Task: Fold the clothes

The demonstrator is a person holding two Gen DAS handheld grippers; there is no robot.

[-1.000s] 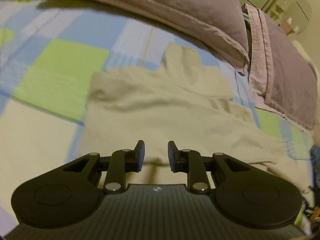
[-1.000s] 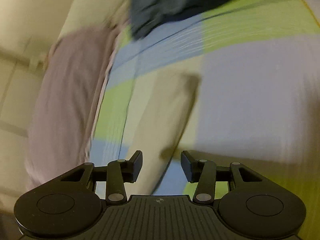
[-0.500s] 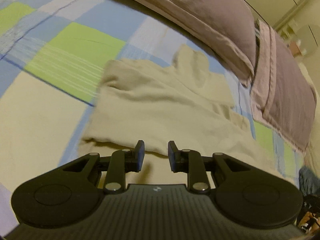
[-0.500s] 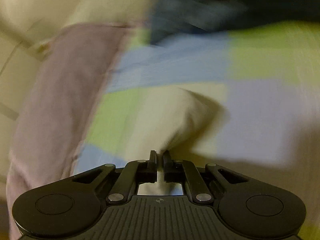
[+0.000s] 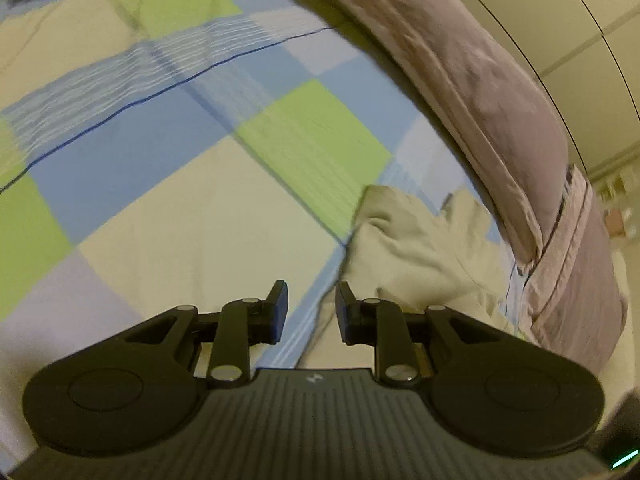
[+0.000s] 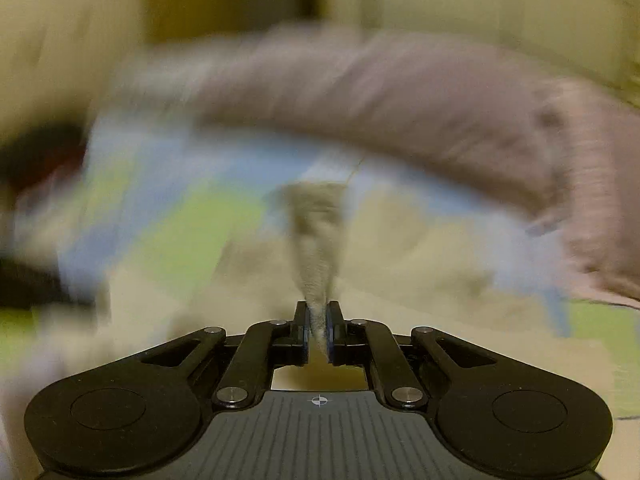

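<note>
Since a second before, the left gripper (image 5: 308,308) had slid off the beige garment (image 5: 416,248) onto the checked sheet (image 5: 192,208), so the garment now lay to its right, against the mauve pillow (image 5: 472,92). Its jaws stood narrowly apart with nothing between them. The right gripper (image 6: 319,330) had pinched a fold of the garment (image 6: 318,240) below that pillow (image 6: 400,92); its jaws were easing open, cloth still pressed between the pads.

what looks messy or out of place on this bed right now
The beige knit garment lies rumpled against the mauve pillows, not flat. The right gripper, jaws opening, has a fold of it between them; the left gripper is empty.
</note>
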